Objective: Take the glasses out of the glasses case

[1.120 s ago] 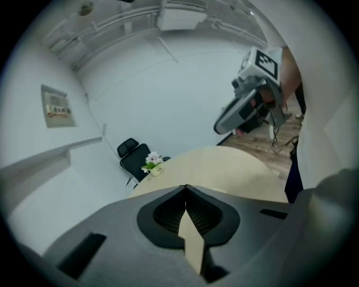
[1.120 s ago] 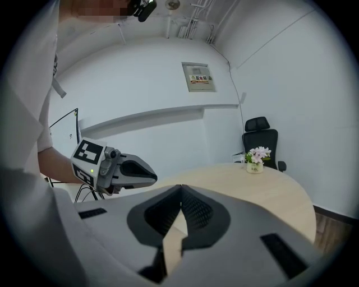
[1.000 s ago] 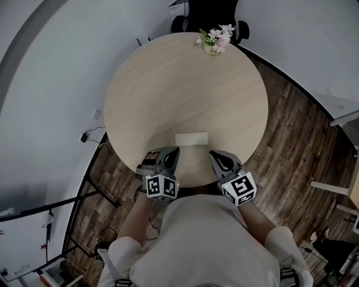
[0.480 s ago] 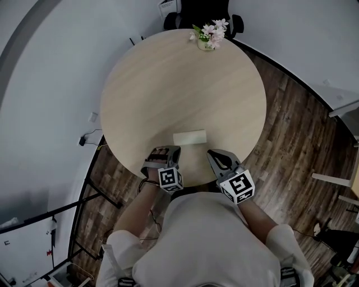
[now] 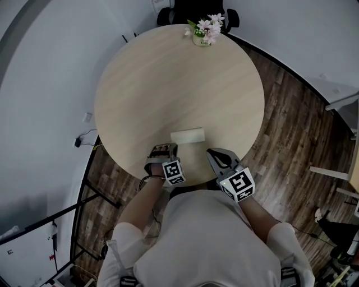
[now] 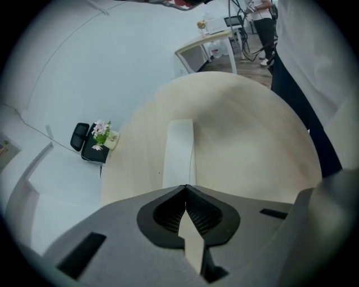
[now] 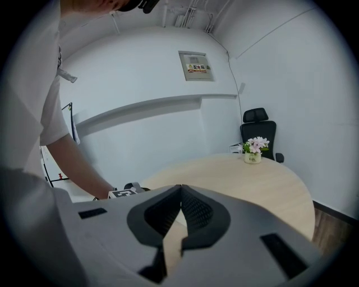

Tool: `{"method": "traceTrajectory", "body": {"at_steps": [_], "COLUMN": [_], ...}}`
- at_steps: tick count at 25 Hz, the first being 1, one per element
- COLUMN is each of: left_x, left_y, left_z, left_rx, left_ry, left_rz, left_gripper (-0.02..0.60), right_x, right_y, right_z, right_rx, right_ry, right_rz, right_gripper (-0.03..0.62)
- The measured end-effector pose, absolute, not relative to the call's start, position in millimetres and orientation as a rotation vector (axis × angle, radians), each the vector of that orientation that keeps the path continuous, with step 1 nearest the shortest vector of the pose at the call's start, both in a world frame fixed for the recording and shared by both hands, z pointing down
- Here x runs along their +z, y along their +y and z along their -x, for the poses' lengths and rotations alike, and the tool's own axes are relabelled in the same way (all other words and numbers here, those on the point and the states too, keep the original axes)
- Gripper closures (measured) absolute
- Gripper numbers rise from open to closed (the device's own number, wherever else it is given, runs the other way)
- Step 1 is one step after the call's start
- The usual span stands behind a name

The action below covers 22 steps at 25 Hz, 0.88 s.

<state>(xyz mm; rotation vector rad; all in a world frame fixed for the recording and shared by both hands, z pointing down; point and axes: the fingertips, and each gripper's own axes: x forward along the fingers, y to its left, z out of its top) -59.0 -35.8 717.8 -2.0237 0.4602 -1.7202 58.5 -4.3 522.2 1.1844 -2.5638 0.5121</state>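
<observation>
Head view: round pale wood surface [image 5: 140, 95] seen from above, person standing at its near edge. White case [image 5: 188, 135] lies flat on the surface near that edge, long side across the view, lid shut, so the glasses are hidden. Left gripper [image 5: 162, 148] is over the near rim, just short of the case's left end, not seen to touch it. Right gripper [image 5: 215, 152] is just beside the case's right end, also apart from it. Case sits slightly beyond the two gripper tips. Small pot of pink flowers [image 5: 205, 31] stands at the far rim, well apart from the case; black chair [image 5: 193, 10] behind it. Dark plank floor [image 5: 291, 129] around the surface

Left gripper view: jaws together, tips meeting, nothing between them. Gripper angled down at the surface. Case runs lengthwise straight ahead, its near end hidden behind the tips

Right gripper view: jaws together, nothing held. Gripper points nearly level across the surface toward flowers and chair. Left gripper's marker cube [image 7: 124, 192] and the person's arm [image 7: 73, 160] show at the left of this view
</observation>
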Motion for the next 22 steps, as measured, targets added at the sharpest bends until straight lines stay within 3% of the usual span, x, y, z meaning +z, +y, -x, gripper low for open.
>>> {"method": "traceTrajectory", "body": {"at_steps": [22], "left_x": [743.4], "left_y": [-41.1], "left_z": [61.0], "left_rx": [-1.705], "left_ry": [0.436], "left_rz": [1.940], "left_gripper": [0.572], "right_x": [537.5], "right_y": [-20.6], "right_z": [-56.4], "right_rx": [0.520], "right_ry": [-2.496], "right_rz": [-1.178], "right_gripper": [0.580]}}
